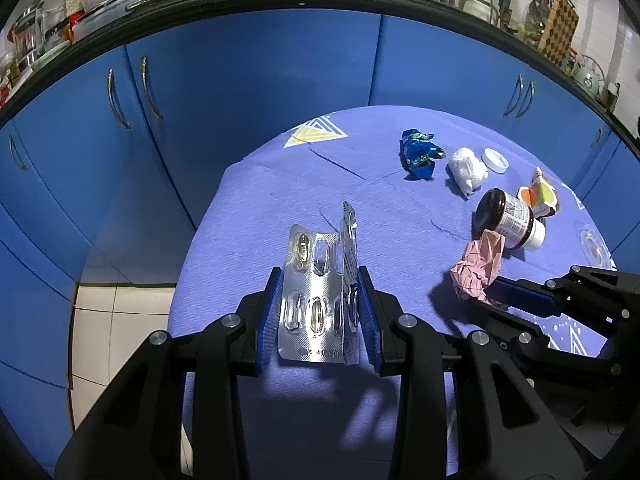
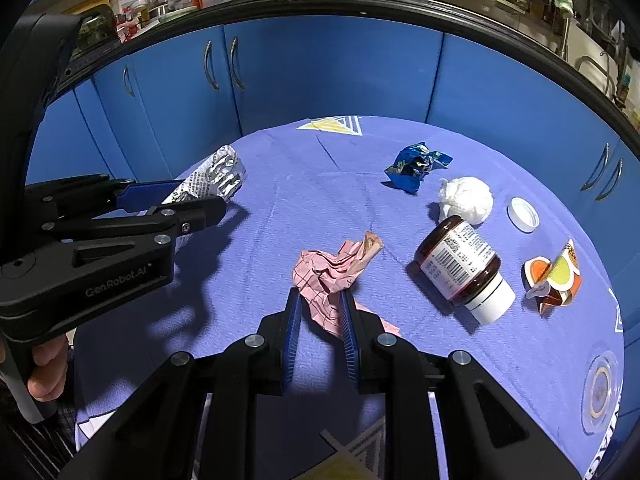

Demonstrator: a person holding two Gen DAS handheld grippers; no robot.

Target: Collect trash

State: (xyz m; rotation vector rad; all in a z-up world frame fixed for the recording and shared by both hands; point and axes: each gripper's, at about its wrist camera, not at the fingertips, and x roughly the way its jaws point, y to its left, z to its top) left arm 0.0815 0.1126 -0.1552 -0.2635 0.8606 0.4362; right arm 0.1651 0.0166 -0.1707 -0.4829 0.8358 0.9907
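At the left of the right wrist view, the left claw (image 2: 200,196) is closed on a silver pill pack (image 2: 218,174). At lower centre, the right claw (image 2: 320,308) grips pink crumpled paper (image 2: 332,276) above the purple counter (image 2: 280,208). A brown bottle (image 2: 460,264) lies right.

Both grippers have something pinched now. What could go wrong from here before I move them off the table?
1. The left gripper squeezes the folded silver blister pack by its edges; it may buckle and slip.
2. The right gripper pinches only the near end of the crumpled pink paper, which might pull free.
3. The paper's far tip lies beside the tipped brown bottle; lifting could roll it.
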